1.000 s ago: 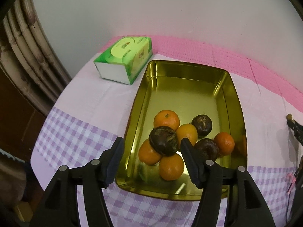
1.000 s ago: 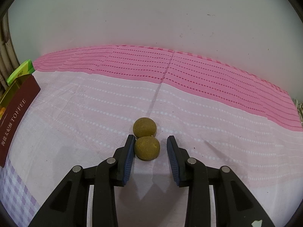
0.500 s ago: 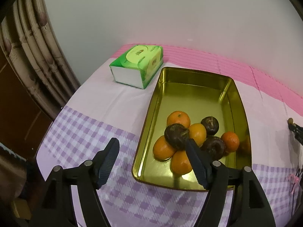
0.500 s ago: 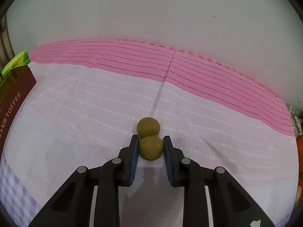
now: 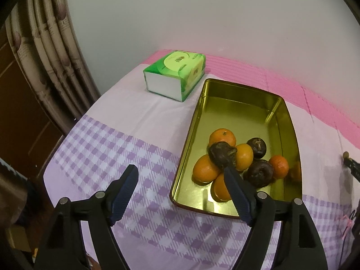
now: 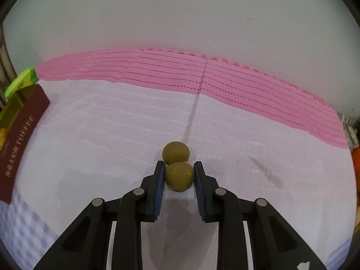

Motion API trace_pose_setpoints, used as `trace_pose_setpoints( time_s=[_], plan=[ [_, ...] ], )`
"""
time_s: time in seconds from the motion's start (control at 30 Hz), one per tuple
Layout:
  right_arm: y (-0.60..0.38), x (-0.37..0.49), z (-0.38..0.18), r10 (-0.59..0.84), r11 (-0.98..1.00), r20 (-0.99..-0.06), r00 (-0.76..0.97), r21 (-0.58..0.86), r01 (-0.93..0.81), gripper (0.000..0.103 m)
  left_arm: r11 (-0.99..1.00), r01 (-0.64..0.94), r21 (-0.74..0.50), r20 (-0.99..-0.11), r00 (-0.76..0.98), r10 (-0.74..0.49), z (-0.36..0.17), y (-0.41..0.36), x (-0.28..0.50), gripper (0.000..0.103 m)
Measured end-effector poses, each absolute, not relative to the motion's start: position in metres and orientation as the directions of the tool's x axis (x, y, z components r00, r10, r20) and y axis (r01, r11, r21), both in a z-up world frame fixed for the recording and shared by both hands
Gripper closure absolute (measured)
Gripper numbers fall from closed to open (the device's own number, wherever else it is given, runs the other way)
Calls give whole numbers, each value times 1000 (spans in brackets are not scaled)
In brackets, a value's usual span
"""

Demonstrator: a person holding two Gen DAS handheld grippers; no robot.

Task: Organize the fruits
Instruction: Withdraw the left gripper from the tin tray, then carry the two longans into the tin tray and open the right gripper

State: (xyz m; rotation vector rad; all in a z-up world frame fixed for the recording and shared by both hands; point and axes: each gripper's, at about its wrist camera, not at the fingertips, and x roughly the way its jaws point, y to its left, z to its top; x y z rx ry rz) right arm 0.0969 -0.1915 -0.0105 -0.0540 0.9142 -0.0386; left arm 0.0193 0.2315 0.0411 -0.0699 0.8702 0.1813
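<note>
- The left gripper points down at a slant over the purple checked cloth. Its jaws are opening, with nothing between them.
- The right gripper points down too, squeezed tight on a round brown-green fruit. A second round brown-green fruit touches it just behind.
- The long gold metal tray runs away towards the wall. Its near end holds small orange fruits and dark wrinkled fruits.
- Only the left view shows inside the tray and the whole green tissue pack.
</note>
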Motion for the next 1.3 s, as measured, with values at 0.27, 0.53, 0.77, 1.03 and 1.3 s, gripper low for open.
trace_pose_setpoints(
  time_s=[0.27,0.53,0.77,1.03,1.3],
  plan=[
    [-179,78,-3,-27,999,-786,618,-49,-19,80,981,-194,-7,-773,624,117,40,234,17,24],
    [-153,73,8,17,996,-779,627,-43,-81,80,978,-205,-27,-783,613,107,39,235,14,23],
    [-96,74,26,113,979,-766,633,-23,-201,80,982,-186,-23,-794,601,95,35,229,14,18],
    [-31,71,42,235,940,-758,608,20,-340,80,979,-200,-34,-788,608,97,39,232,11,15],
    [30,61,46,313,889,-761,568,24,-457,80,960,-273,-58,-790,601,123,42,249,4,14]
  ],
)
